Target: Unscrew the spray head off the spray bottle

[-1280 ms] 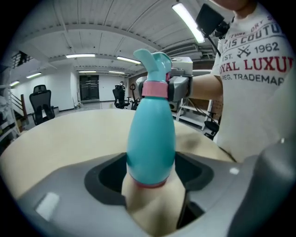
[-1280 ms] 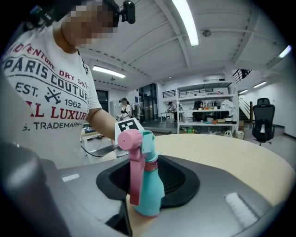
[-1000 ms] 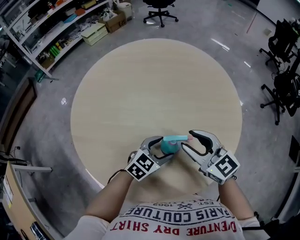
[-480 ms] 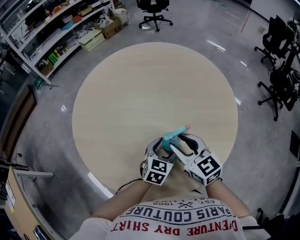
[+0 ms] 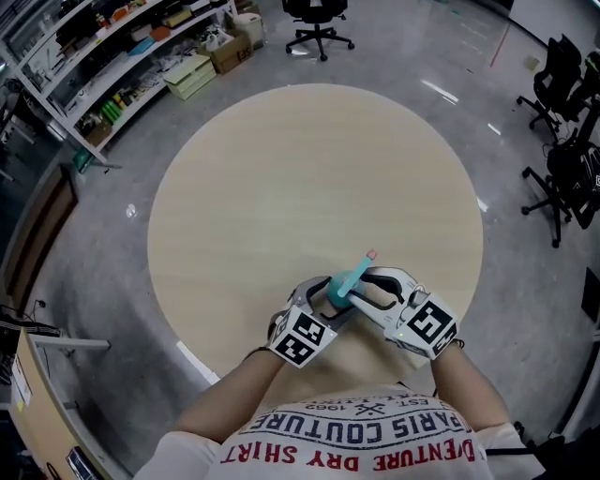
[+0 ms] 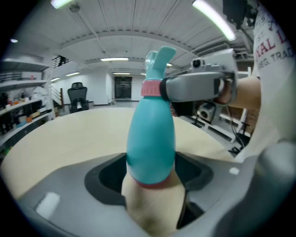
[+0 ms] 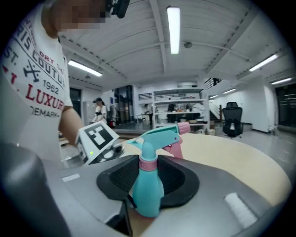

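A teal spray bottle [image 5: 349, 279] with a pink collar and pink nozzle tip is held tilted over the near edge of the round table [image 5: 309, 169]. My left gripper [image 5: 323, 302] is shut on the bottle's wide lower body [image 6: 151, 143], with the spray head [image 6: 159, 58] standing up beyond the jaws. My right gripper [image 5: 364, 289] reaches in from the right, its jaws closing on the pink collar [image 7: 148, 164] just under the spray head [image 7: 157, 136]. In the left gripper view one right finger [image 6: 194, 88] lies against the collar [image 6: 151, 88].
Shelves [image 5: 103, 56] and cardboard boxes [image 5: 192, 67] stand on the floor at the far left. An office chair [image 5: 319, 23] is beyond the table, with more chairs [image 5: 567, 122] at the right. The person's arms and shirt fill the near edge.
The right gripper, earlier wide and just right of the spray head, has moved in and narrowed round the neck. The bottle has swung from pointing right to pointing up and away.
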The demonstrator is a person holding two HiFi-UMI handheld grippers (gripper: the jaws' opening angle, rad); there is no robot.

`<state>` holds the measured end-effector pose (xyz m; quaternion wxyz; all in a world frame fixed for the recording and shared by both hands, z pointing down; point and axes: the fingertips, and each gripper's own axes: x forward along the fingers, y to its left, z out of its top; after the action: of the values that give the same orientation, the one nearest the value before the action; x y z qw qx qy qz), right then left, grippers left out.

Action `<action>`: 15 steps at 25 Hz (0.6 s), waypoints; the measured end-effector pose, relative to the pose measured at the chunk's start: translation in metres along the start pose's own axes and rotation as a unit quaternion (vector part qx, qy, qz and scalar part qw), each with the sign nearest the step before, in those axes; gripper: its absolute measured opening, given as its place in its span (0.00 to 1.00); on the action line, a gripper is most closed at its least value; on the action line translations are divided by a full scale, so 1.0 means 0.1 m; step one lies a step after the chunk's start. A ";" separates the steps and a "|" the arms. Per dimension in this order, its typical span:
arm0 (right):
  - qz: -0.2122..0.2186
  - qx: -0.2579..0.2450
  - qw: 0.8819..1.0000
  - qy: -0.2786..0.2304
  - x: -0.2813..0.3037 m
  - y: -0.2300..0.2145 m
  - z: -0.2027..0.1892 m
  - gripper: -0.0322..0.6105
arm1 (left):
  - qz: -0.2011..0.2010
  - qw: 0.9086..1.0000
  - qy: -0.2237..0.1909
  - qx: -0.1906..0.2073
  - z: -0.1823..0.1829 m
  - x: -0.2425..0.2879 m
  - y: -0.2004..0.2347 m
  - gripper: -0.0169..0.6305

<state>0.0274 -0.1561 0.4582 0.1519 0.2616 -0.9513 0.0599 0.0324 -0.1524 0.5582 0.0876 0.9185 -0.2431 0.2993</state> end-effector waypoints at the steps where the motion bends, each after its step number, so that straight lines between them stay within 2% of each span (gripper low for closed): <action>1: 0.036 -0.012 0.999 0.004 0.00 0.02 0.01 0.25 | -0.035 0.999 0.005 0.027 0.00 -0.01 -0.01 0.53; 2: 0.074 -0.025 0.997 0.008 0.00 0.05 0.02 0.25 | -0.073 0.996 0.010 0.056 -0.01 -0.03 -0.03 0.53; 4: 0.144 -0.048 0.988 0.022 -0.02 0.11 0.03 0.25 | -0.143 0.983 0.027 0.114 -0.03 -0.07 -0.07 0.53; 6: 0.187 -0.065 0.980 0.035 -0.02 0.15 0.03 0.25 | -0.188 0.970 0.047 0.150 -0.04 -0.10 -0.09 0.53; 7: 0.194 -0.066 0.978 0.036 -0.01 0.15 0.04 0.25 | -0.197 0.966 0.054 0.158 -0.04 -0.10 -0.08 0.53; 8: 0.192 -0.060 0.979 0.034 0.00 0.13 0.05 0.26 | -0.197 0.966 0.058 0.160 -0.04 -0.10 -0.06 0.53; 10: 0.167 -0.034 0.985 0.026 0.02 0.08 0.04 0.27 | -0.184 0.970 0.052 0.150 -0.03 -0.09 -0.03 0.53; 12: 0.122 -0.008 0.992 0.016 0.00 0.03 0.01 0.37 | -0.159 0.978 0.038 0.126 -0.02 -0.08 -0.02 0.53; 15: 0.040 0.007 0.999 -0.003 -0.08 0.01 -0.03 0.38 | -0.098 0.992 0.017 0.074 -0.01 -0.07 -0.02 0.53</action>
<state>0.0342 -0.1505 0.4580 0.1449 0.2250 -0.9608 0.0718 0.0278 -0.1479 0.5551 0.0520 0.9367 -0.1274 0.3221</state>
